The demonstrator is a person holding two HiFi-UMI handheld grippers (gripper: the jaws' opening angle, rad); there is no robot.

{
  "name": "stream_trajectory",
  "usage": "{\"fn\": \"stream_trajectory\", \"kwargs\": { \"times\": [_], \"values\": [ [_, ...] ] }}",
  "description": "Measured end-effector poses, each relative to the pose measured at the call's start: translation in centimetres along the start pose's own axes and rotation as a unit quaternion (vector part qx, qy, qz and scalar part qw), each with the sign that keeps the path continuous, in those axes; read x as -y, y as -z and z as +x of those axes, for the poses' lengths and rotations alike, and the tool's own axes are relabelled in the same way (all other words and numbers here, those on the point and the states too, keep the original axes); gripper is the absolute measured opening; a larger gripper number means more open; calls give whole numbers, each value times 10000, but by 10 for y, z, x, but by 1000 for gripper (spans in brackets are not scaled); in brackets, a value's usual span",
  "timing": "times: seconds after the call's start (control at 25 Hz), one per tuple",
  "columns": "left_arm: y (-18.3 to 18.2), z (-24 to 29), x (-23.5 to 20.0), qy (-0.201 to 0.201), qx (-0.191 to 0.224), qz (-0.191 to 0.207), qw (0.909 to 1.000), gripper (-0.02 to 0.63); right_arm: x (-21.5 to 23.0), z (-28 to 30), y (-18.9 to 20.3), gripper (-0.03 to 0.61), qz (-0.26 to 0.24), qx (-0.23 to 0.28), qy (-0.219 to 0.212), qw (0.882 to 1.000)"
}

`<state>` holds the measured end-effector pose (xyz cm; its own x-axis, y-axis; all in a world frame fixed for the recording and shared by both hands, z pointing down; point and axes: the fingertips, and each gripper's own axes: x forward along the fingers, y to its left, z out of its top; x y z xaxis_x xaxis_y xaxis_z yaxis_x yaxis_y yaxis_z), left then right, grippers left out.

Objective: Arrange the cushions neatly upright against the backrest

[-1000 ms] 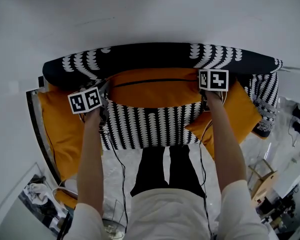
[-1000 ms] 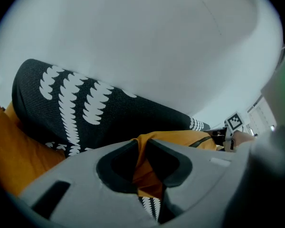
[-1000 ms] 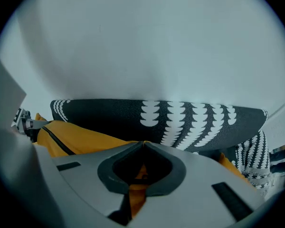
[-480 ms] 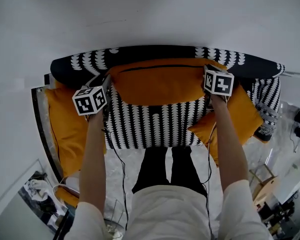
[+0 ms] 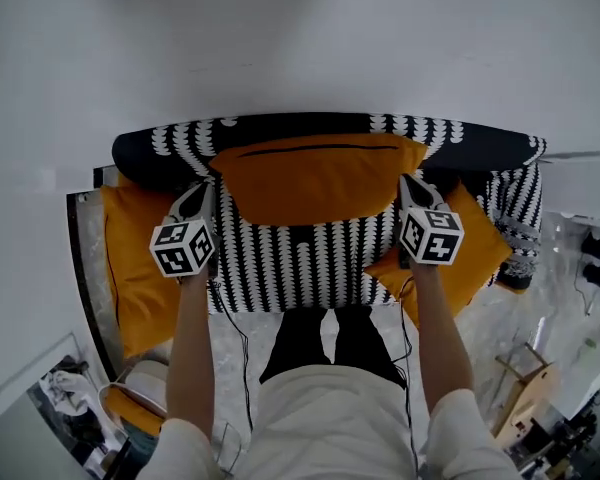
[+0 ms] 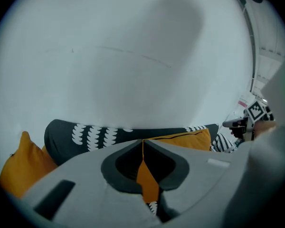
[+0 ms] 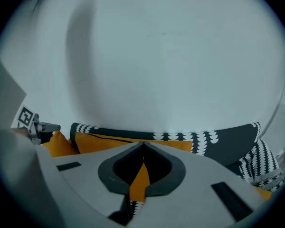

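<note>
Nearest the person, the left gripper (image 5: 201, 193), its jaws just closed, and the right gripper (image 5: 410, 186) are each clenched on one end of the middle orange cushion (image 5: 315, 180). Its long axis spans straight between them, neither hand nearer, along the front of the backrest (image 5: 280, 128).

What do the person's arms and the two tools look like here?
Left tool and right tool: light grey wedge-shaped bodies, dark-lined jaws, each carrying a white cube with black square markers. A thin black cable trails from each. The person wears short white sleeves; forearms bare.
</note>
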<state>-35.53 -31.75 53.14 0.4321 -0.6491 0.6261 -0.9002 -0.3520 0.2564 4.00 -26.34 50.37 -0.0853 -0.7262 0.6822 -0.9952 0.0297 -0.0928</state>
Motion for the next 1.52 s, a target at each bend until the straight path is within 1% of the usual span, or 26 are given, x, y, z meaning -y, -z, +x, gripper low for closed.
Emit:
{"fn": "stream_trajectory", "kwargs": {
  "times": [0.16, 0.32, 0.48, 0.64, 0.72, 0.92, 1.08, 1.2, 1.28, 1.4, 1.52],
  "values": [
    [0, -29, 36, 172, 169, 290, 9993, 12, -24, -49, 5, 8, 73, 374, -453, 9982],
    [1, -66, 81, 359, 357, 473, 9976, 12, -39, -102, 14, 8, 58, 718, -847, 9938],
    [-4, -101, 132, 605, 637, 526, 9947, 12, -42, -153, 22, 8, 85, 1093, -1198, 9867],
    [-8, -125, 177, 646, 823, 735, 9918, 12, -35, -197, 26, 8, 35, 1436, -1481, 9785],
    [-5, -135, 203, 724, 864, 792, 9905, 12, -30, -219, 29, 7, 6, 1539, -1617, 9748],
    [13, -161, 278, 930, 975, 735, 9881, 12, -5, -272, 49, 8, -24, 1632, -1899, 9681],
    [31, -172, 340, 1144, 933, 627, 9871, 12, 22, -308, 69, 6, -127, 1649, -2086, 9639],
    [47, -179, 384, 1199, 930, 643, 9863, 11, 45, -332, 86, 6, -123, 1669, -2243, 9600],
    [59, -184, 412, 1236, 930, 673, 9857, 12, 61, -345, 99, 6, -48, 1676, -2365, 9571],
    [84, -190, 448, 1328, 842, 595, 9858, 12, 80, -361, 117, 6, 51, 1635, -2530, 9536],
    [112, -197, 474, 1263, 691, 536, 9881, 12, 95, -373, 134, 6, 58, 1515, -2641, 9525]
  ]
}}
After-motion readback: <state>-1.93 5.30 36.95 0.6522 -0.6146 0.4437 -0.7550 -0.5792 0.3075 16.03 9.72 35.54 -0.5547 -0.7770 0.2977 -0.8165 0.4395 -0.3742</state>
